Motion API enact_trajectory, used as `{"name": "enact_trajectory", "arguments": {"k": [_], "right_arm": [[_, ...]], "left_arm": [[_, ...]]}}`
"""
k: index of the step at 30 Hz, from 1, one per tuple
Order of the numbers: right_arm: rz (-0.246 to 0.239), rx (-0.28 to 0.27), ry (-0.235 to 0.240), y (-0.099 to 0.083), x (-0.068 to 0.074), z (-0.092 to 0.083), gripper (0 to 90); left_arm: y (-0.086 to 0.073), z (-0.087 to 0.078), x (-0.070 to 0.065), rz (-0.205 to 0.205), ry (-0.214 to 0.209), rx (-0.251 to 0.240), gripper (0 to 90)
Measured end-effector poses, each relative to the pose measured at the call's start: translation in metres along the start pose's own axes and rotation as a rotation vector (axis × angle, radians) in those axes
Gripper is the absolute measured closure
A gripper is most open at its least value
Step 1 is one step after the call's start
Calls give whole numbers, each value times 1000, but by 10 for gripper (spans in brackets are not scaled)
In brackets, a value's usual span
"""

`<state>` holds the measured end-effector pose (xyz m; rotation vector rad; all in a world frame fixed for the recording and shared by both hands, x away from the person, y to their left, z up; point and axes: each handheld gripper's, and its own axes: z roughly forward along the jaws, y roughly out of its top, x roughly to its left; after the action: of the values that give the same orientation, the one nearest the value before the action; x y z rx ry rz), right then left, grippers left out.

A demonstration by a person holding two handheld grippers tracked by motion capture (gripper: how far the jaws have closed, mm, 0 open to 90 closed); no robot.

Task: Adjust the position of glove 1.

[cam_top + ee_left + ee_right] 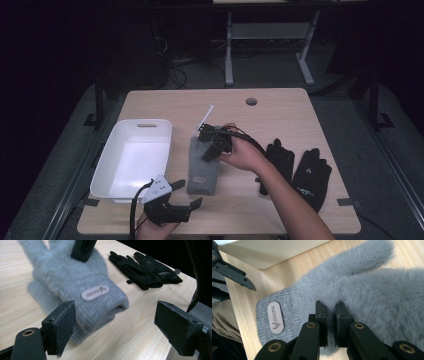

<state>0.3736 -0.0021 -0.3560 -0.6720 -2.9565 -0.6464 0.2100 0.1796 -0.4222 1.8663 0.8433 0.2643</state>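
The grey fuzzy glove (362, 290) is pinched in the jaws of the right gripper (331, 315): the two black pads are drawn close together with a tuft of the glove's fur caught between them, at the palm just past the ribbed cuff. Its oval label (275, 317) lies on the cuff, to the left of those jaws in the right gripper view. The glove lies flat on the tabletop (280, 107), cuff toward the person, just right of the white plastic bin (131, 158). The left gripper (115, 322) rests near the table's front edge with its jaws spread wide and released; the cuff lies just ahead of them, nearest the left jaw. A pair of black gloves (299, 170) lies farther right, well apart from both.
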Motion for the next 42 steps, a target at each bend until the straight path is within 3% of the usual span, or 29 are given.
{"name": "enact_trajectory", "arguments": {"k": [5,21,22,23,25,26,29,30,32,33,34,39,42], "right_arm": [[4,32,-13,6,-3,9,833],[39,41,-17,9,-19,31,794],[58,31,1,7,-23,32,726],[58,31,1,7,-23,32,726],[93,-14,17,2,-28,27,603],[93,-14,17,2,-28,27,603],[144,-88,10,-8,-35,16,500],[189,-123,17,-16,-41,11,441],[203,-130,13,-20,-44,10,425],[250,-144,17,-28,-50,9,392],[250,-144,17,-28,-50,9,392],[343,-187,18,-46,-68,12,341],[369,-193,14,-48,-72,13,330]], "left_arm": [[0,0,0,4,2,2,173],[-1,3,0,-5,-2,10,173],[-1,3,0,-5,-2,15,174],[-1,4,-1,-3,-3,18,174],[-1,4,-1,4,-4,24,174],[-1,4,-1,4,-4,24,174],[-1,5,-2,5,-6,21,174],[-1,5,-2,2,-6,23,174],[-1,6,-3,8,-7,23,174],[-1,6,-3,12,-6,28,174],[-1,6,-3,12,-6,28,174],[-2,9,-4,15,-9,32,174],[-2,10,-4,18,-10,36,173]]}}
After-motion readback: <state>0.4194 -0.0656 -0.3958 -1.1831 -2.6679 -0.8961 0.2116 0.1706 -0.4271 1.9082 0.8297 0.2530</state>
